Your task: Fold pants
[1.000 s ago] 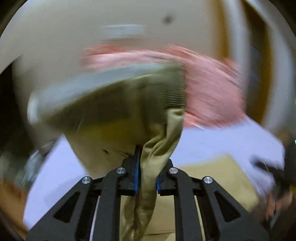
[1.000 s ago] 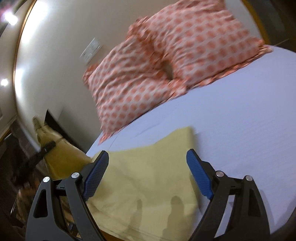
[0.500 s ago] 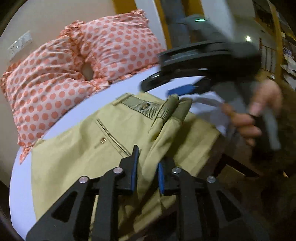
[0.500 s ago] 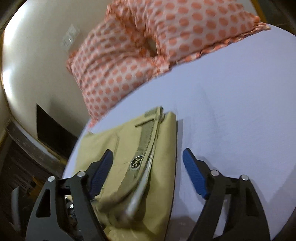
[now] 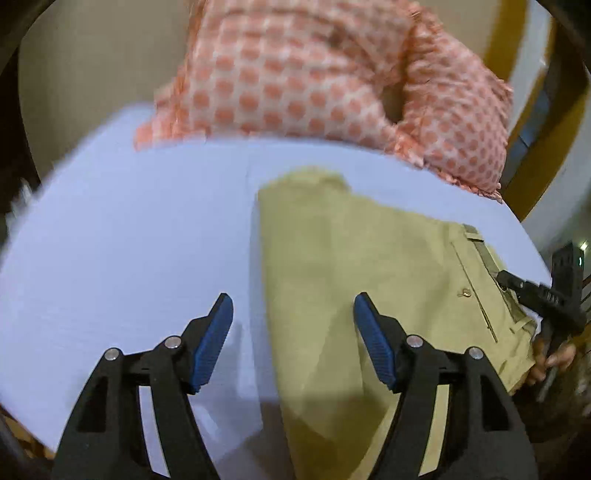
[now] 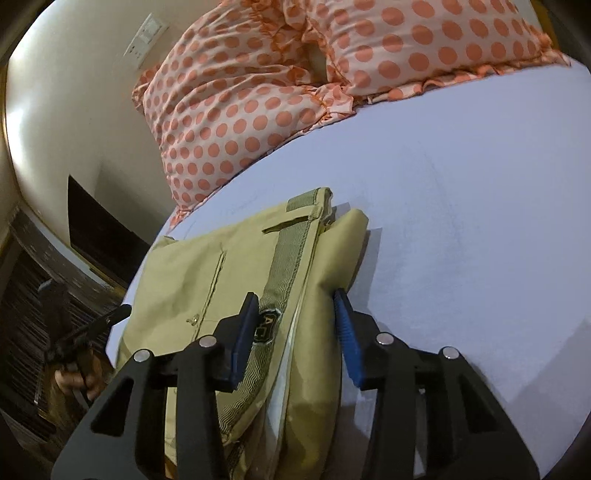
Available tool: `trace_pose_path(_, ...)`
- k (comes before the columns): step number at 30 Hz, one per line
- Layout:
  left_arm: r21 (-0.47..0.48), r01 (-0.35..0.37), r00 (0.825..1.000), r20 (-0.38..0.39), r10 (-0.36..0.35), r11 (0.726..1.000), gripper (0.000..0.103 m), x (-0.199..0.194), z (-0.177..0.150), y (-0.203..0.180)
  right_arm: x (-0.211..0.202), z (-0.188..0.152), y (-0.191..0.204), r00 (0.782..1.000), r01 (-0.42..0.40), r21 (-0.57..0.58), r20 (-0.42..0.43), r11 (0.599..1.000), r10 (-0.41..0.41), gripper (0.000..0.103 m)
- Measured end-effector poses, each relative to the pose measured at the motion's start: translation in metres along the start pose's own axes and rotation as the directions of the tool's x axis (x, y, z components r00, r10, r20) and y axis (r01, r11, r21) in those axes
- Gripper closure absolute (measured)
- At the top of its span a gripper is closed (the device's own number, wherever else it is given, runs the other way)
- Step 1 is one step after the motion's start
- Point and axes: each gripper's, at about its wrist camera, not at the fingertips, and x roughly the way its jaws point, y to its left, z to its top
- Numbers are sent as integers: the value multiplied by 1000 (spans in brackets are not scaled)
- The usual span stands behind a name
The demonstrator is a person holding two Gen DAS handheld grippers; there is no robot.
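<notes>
A pale bedsheet [image 6: 461,206] is spread across the bed, and two spotted pillows [image 6: 258,85] (orange dots on pale cloth, frilled edges) are propped against a cream wall [image 6: 74,92]. A switch plate [image 6: 146,33] is mounted there.

pillows [image 5: 332,74] blurred, pants [image 6: 229,280] cut off below

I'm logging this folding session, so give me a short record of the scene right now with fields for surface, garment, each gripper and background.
surface: bed with pale sheet
garment: khaki pants lying folded on the sheet, waistband on top
left gripper: open, holding nothing, above the pants' edge
right gripper: jaws apart, straddling the waistband end of the pants
background: two polka-dot pillows against the wall
</notes>
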Motion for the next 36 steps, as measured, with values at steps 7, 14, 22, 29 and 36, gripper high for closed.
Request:
trace_pose_path(7,-40,161,980,-116,-164,986,81,24,-1,-4,6,7,-21,977,-189,152,-69,970,202,90)
trace_pose_path(14,65,118,992,-45,-115,991,96,23,42,-35,0,76,7,978,-205,64,-11,977,206,93)
trace_pose_path(22,151,-116,992,62,108,982,89,95,125,-68,42,149,-20,992,94,35,79,995,-97,90)
trace_pose_path(29,84,-91,989,128,79,992,64,60,105,-48,21,131,-26,989,119,28,90,992,-121,62)
trace_pose_path(36,82,100,992,-80,-93,992,52,99,78,-77,63,118,-9,989,126,-16,-80,992,-127,39)
